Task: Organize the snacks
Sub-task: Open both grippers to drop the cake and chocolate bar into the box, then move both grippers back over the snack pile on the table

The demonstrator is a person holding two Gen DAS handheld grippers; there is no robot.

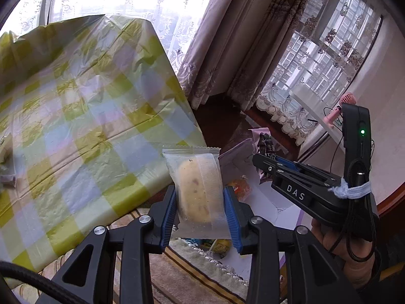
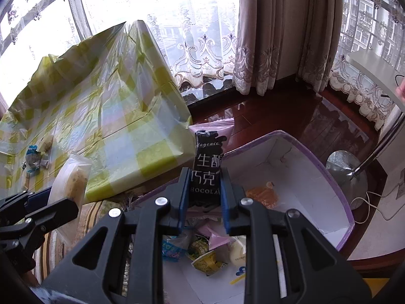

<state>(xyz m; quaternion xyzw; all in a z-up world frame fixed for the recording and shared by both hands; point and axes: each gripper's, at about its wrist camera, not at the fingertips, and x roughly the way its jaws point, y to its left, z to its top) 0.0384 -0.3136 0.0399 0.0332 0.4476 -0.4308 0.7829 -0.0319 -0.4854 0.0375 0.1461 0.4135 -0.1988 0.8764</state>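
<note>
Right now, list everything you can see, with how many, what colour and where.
Pastry pack: one, clear wrap, pale yellow cake, held in left tool.
Chocolate pack: one, black, white lettering, held in right tool.
Box: one, white inside, purple rim, on floor right of table.
Loose snacks: several, yellow, pink, blue, orange, inside box.
Table cover: one, green and white check, over table.
Wrappers: a few, blue, on table's left.
Curtains: beige, lace, at windows.
Fan: one, pink, on far shelf.
Left tool: black, blue pads.
Right tool: black, blue pads.
</note>
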